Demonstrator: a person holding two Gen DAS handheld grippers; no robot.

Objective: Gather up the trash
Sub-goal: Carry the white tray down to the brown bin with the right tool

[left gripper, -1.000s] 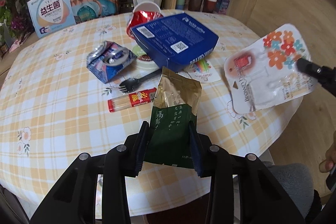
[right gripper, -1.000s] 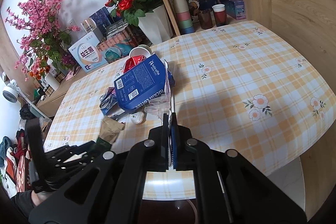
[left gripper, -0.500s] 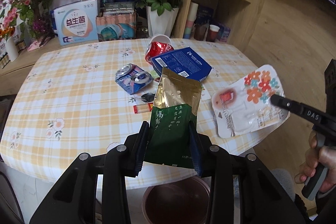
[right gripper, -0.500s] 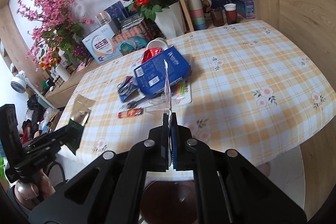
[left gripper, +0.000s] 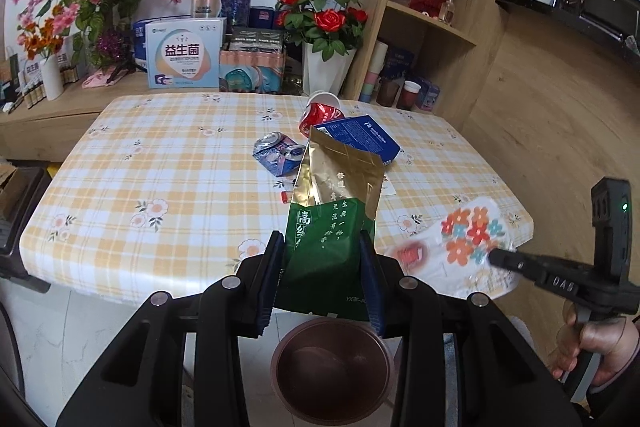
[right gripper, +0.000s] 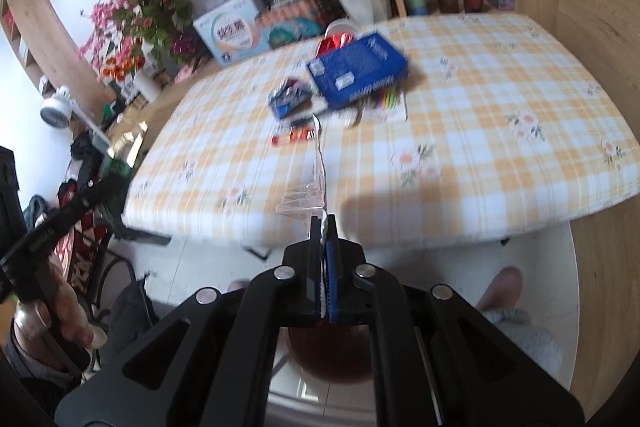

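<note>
My left gripper (left gripper: 323, 259) has its fingers pinching the green-and-gold tea pouch (left gripper: 334, 211), held up off the desk (left gripper: 160, 163) edge, right above the brown bin (left gripper: 332, 367) on the floor. My right gripper (right gripper: 323, 227) has its fingers pressed together on the thin edge of a clear flowered blister pack (left gripper: 460, 247), also off the desk edge. On the desk lie a blue box (right gripper: 356, 71), a crushed can (left gripper: 278, 155) and a red stick packet (right gripper: 294, 137).
</note>
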